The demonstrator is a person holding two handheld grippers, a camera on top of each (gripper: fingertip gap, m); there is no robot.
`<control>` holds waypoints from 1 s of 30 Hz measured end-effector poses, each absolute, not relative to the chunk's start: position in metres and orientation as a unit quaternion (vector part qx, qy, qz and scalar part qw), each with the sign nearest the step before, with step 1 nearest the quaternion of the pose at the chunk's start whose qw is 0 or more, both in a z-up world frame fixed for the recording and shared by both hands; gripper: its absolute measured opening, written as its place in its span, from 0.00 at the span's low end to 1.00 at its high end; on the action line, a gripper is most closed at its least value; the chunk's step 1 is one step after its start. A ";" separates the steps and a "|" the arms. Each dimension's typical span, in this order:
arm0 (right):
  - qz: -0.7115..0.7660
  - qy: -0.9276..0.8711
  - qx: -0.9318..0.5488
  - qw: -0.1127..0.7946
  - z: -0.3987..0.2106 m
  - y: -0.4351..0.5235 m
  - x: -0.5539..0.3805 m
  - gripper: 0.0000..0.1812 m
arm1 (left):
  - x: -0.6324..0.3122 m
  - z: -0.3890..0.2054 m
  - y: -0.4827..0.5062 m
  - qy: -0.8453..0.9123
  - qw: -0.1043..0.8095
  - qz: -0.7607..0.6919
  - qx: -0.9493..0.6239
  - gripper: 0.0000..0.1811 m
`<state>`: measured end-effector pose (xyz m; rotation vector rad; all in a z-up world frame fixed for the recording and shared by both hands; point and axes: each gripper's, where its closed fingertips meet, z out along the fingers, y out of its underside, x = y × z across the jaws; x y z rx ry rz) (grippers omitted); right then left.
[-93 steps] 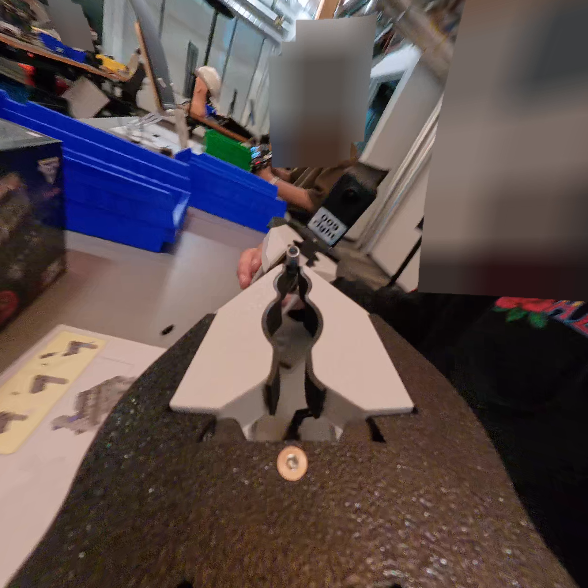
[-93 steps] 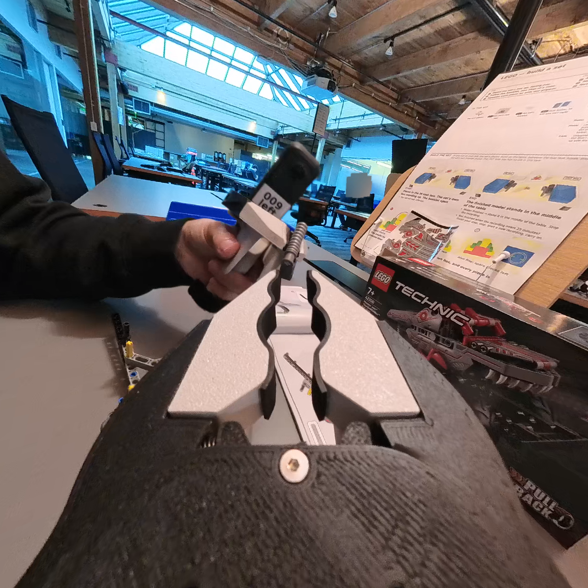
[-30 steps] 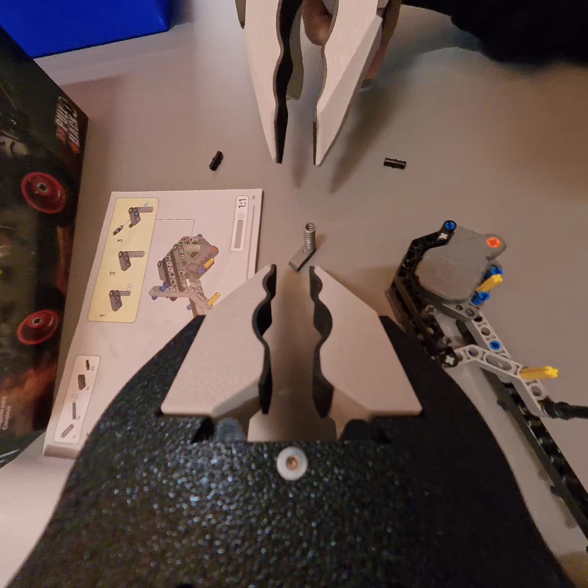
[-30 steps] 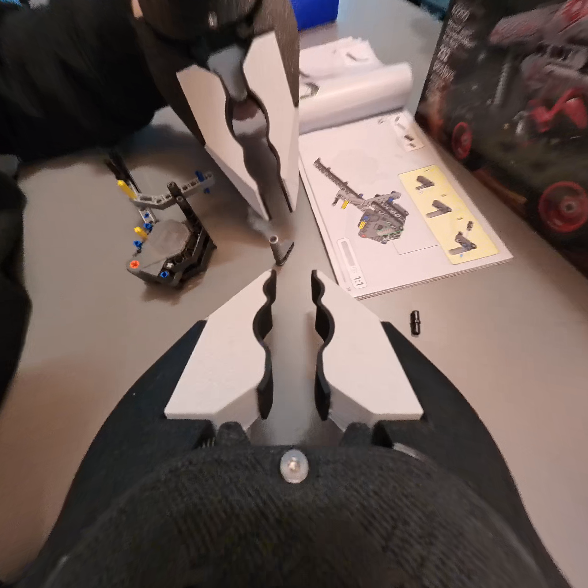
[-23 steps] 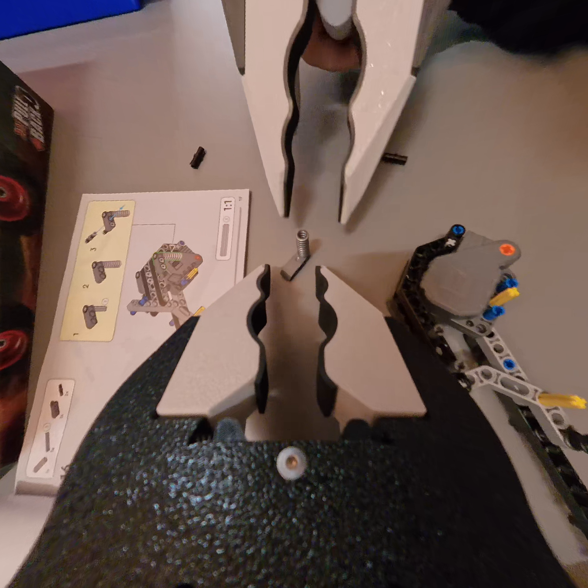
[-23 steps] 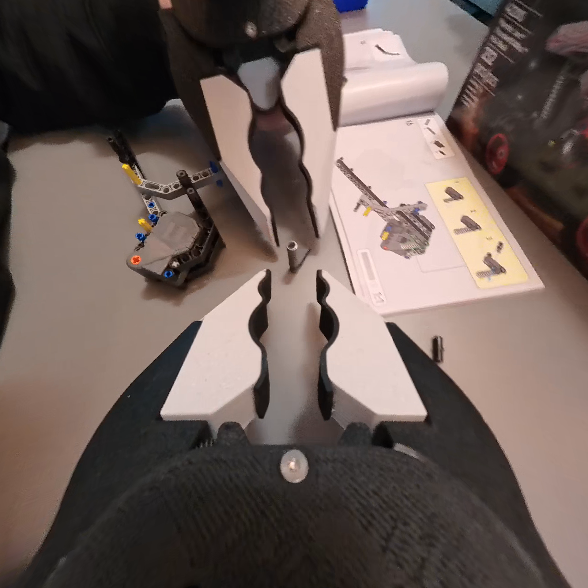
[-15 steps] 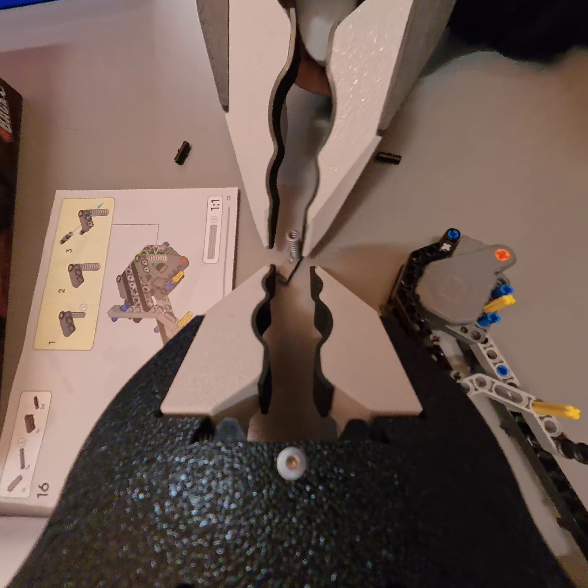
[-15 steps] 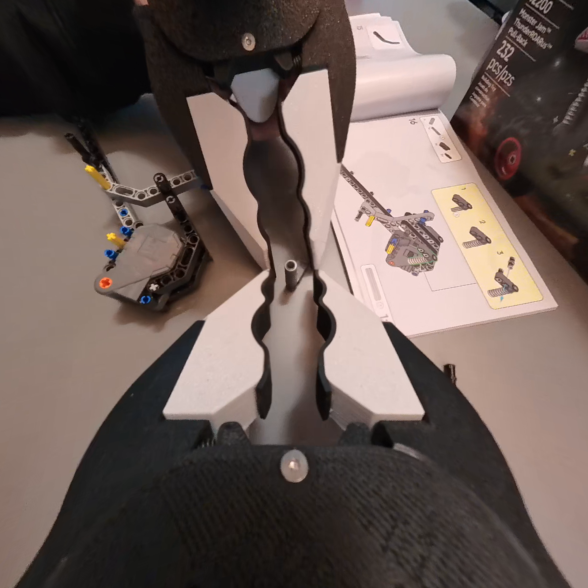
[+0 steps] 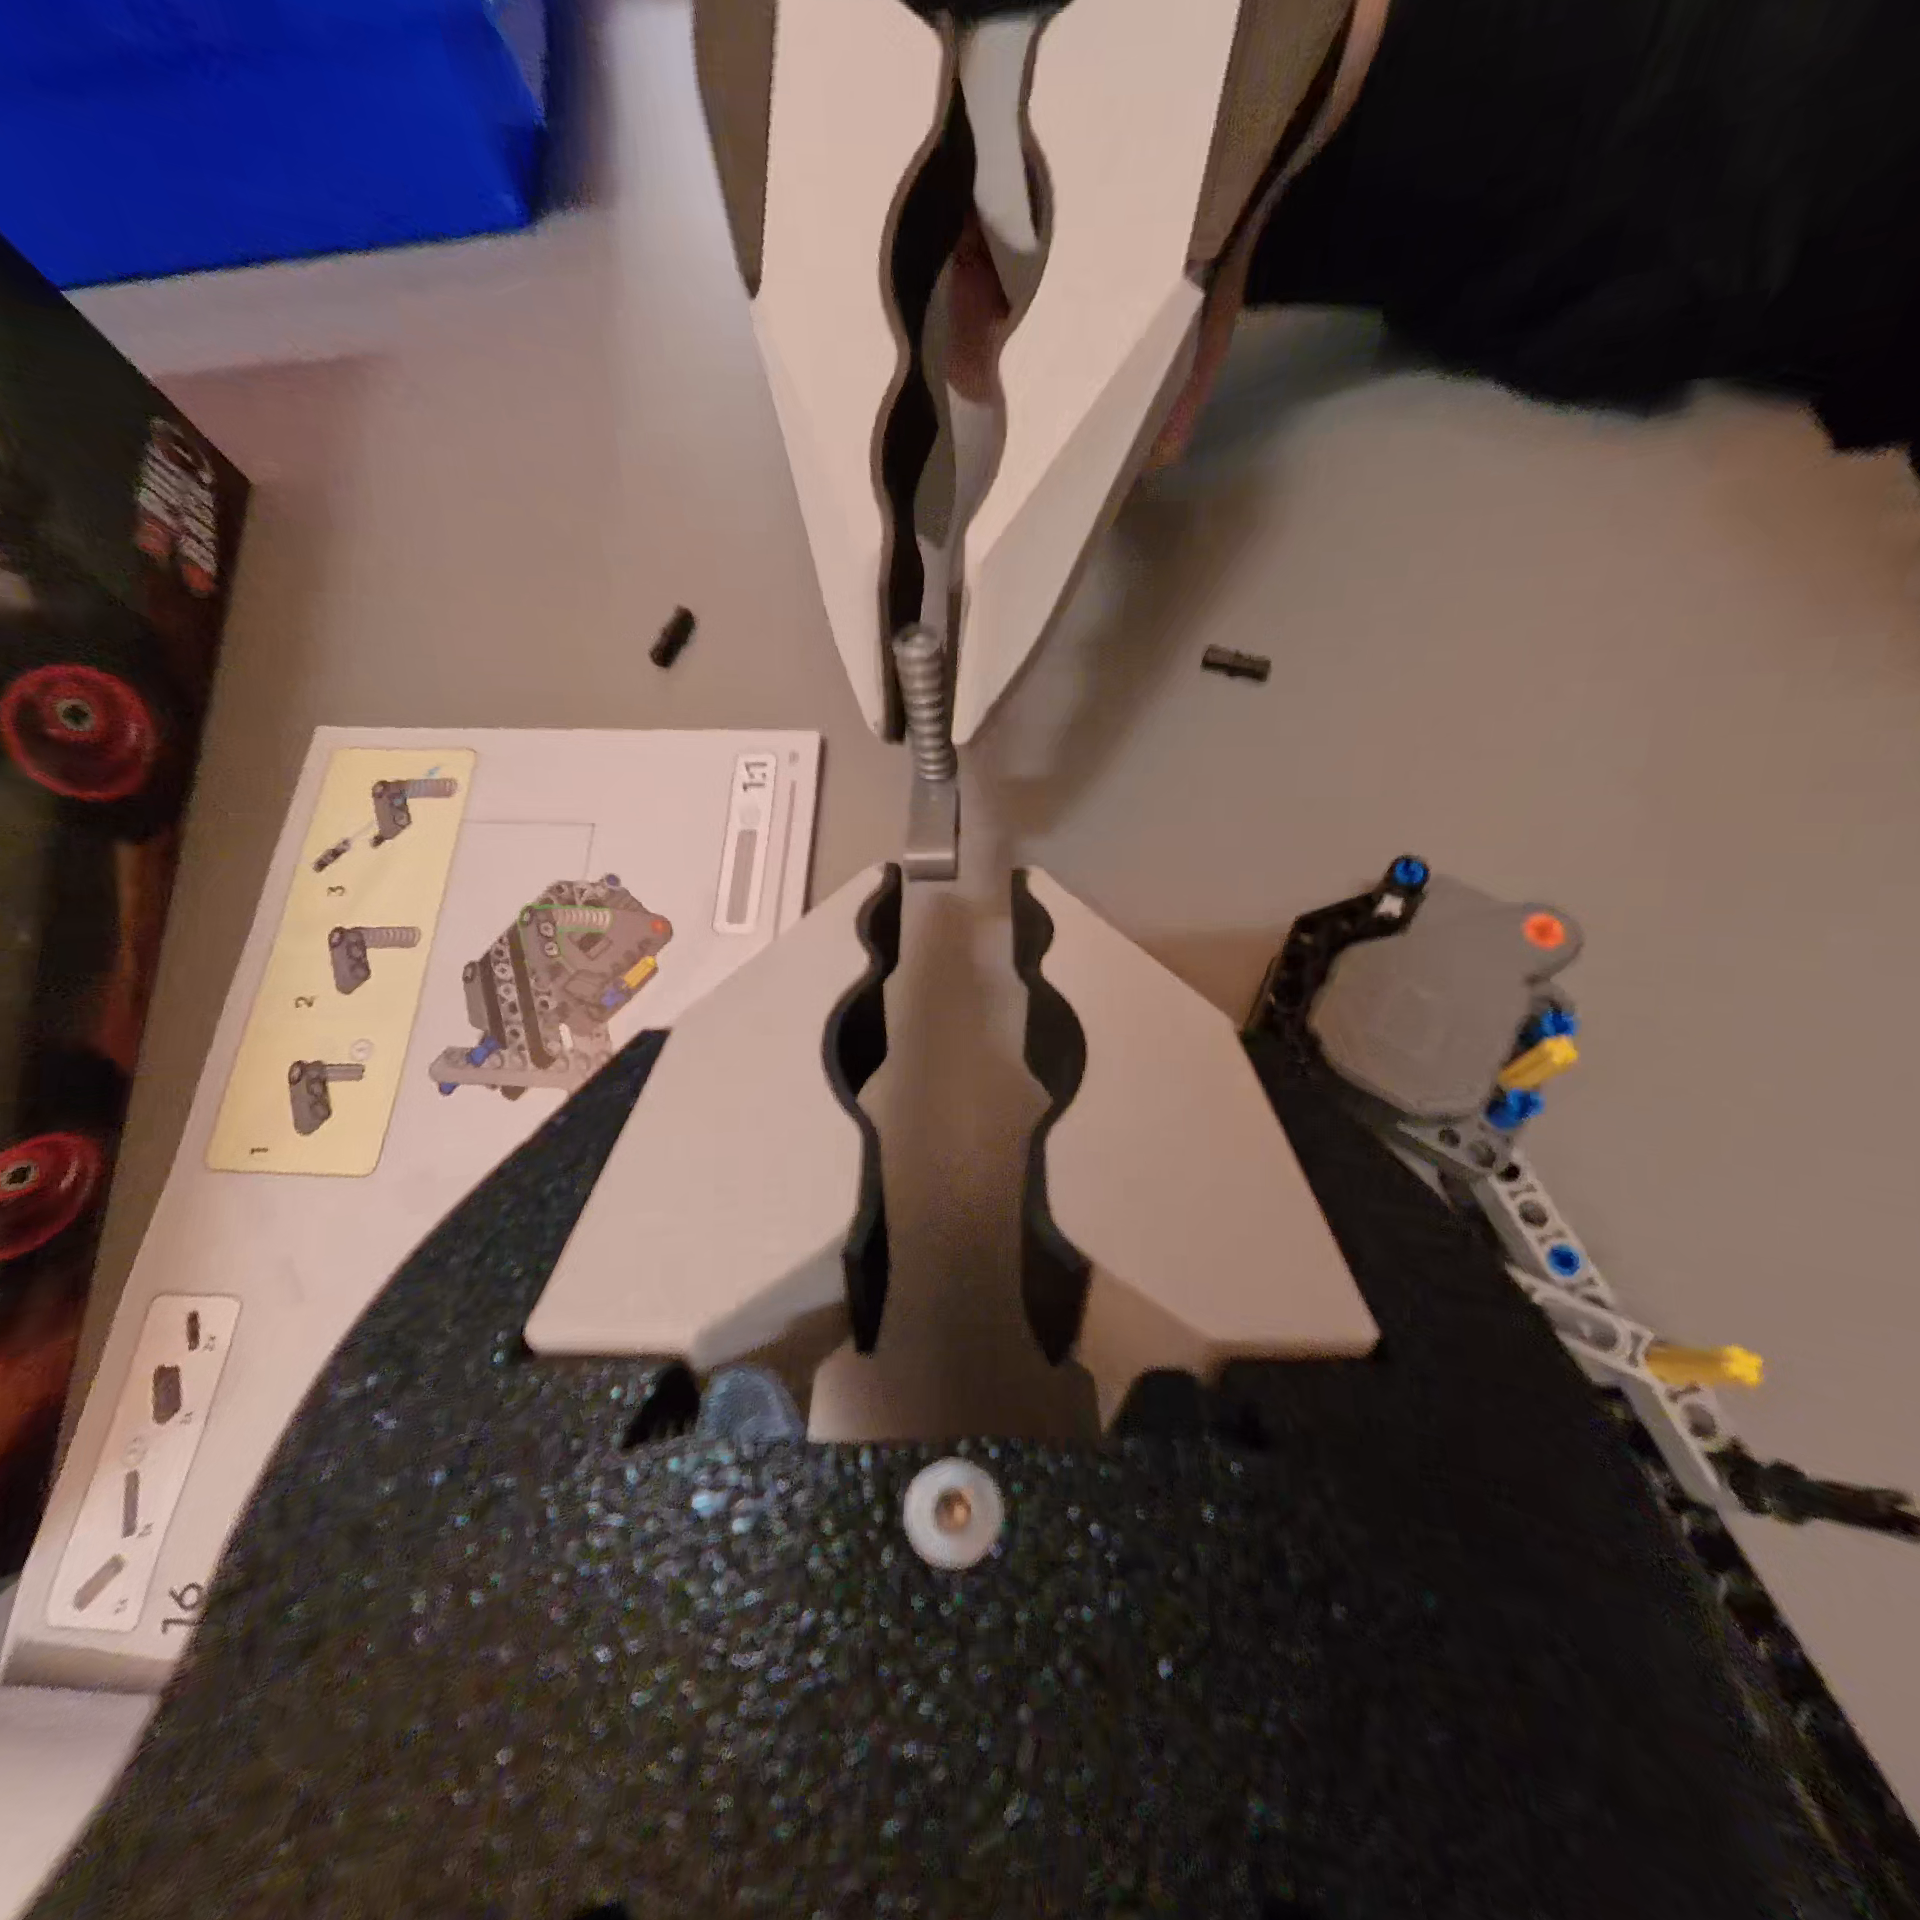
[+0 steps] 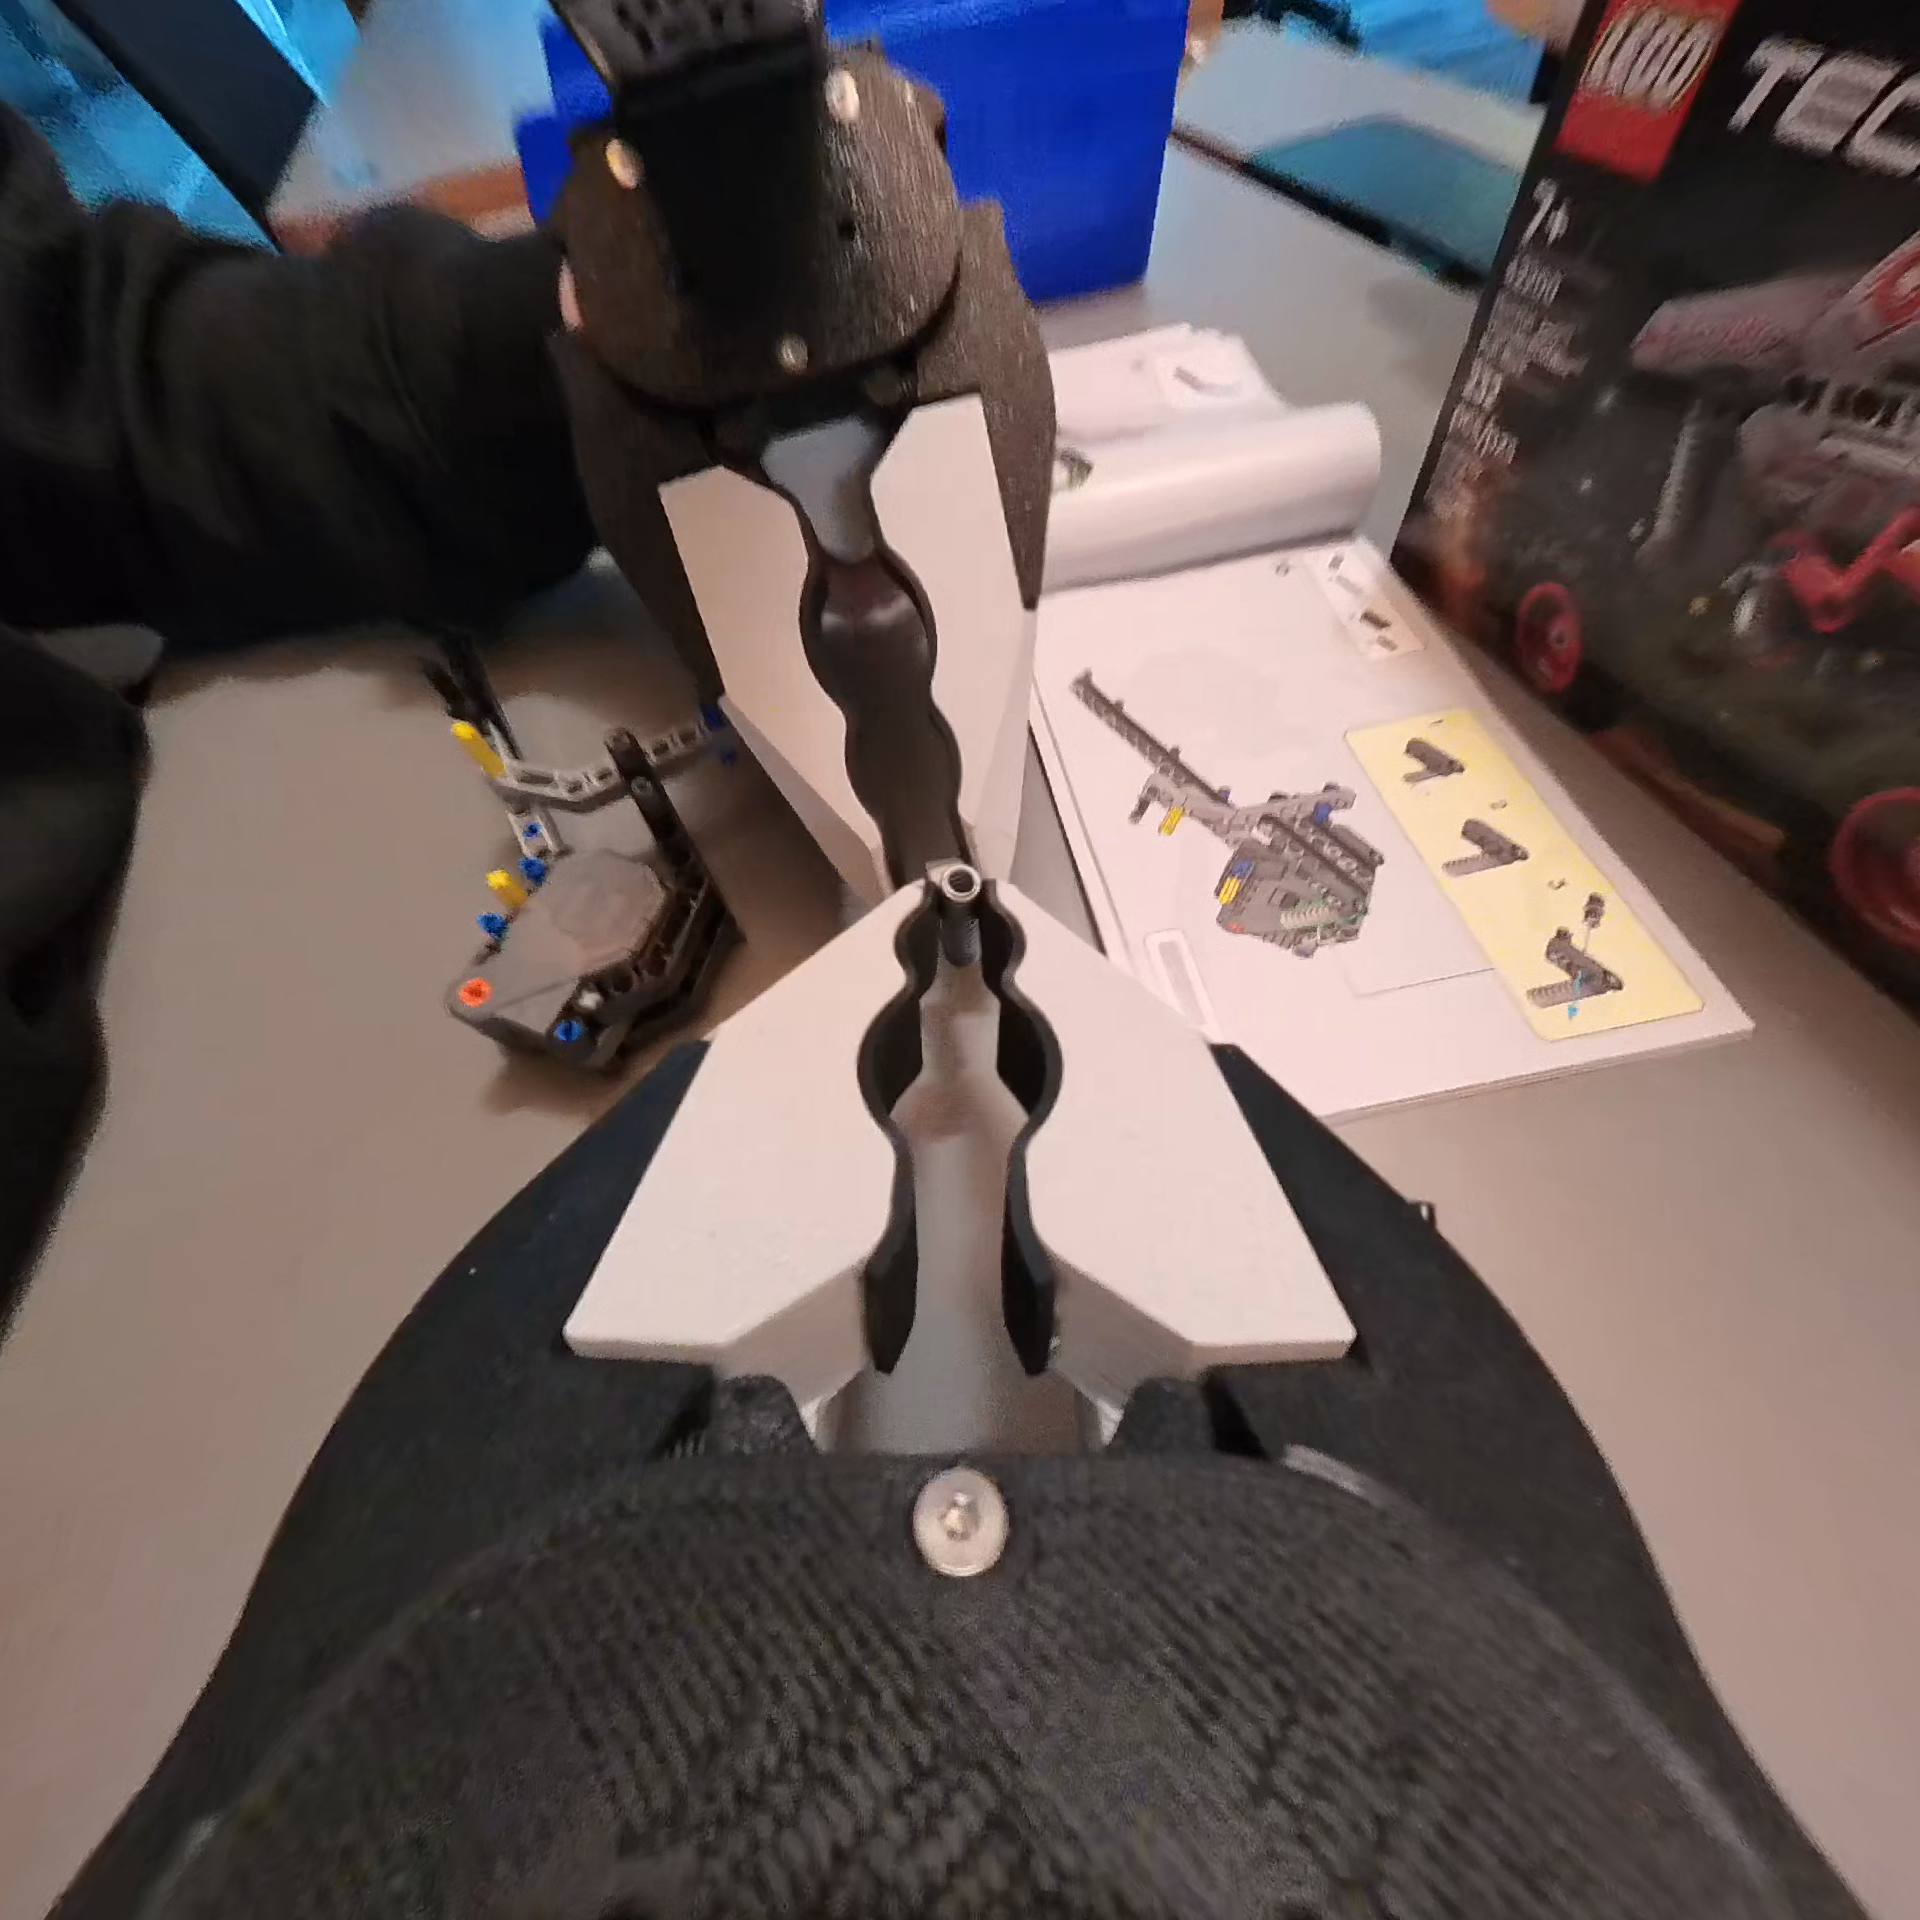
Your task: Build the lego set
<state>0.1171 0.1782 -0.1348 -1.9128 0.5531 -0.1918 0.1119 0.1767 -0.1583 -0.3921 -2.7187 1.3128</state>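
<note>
A small grey spring piece (image 9: 928, 717) with a grey connector at its end sits between the two grippers, which face each other tip to tip. My right gripper (image 10: 956, 899) is shut on the spring piece (image 10: 958, 914); in the left wrist view it (image 9: 928, 727) comes in from the top. My left gripper (image 9: 951, 878) is open, its tips on either side of the connector's near end, not clamping it. The partly built model (image 9: 1423, 1008), a grey block with black beams and blue and yellow pins, lies on the table to my left gripper's right.
The open instruction booklet (image 9: 520, 935) lies flat beside the grippers. The set's dark box (image 10: 1714, 416) stands past it. Two loose black pins (image 9: 672, 635) (image 9: 1234, 662) lie on the grey table. A blue bin (image 9: 260, 125) stands at the back. Both grippers' tips are close together, under 4 cm apart.
Earlier my left gripper held the spring piece up, then it stood on the table with both grippers open. My right gripper has moved in and shut on it.
</note>
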 end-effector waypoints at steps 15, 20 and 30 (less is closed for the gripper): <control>-0.063 0.241 -0.665 0.704 -0.071 0.176 0.122 0.03 | 0.115 -0.093 0.160 -0.802 0.083 0.589 -0.056 0.03; -0.043 0.243 -0.678 0.692 -0.075 0.171 0.117 0.03 | 0.114 -0.080 0.162 -0.778 0.125 0.615 -0.038 0.03; -0.023 0.231 -0.710 0.665 -0.087 0.172 0.108 0.03 | 0.106 -0.078 0.165 -0.795 0.118 0.592 -0.059 0.03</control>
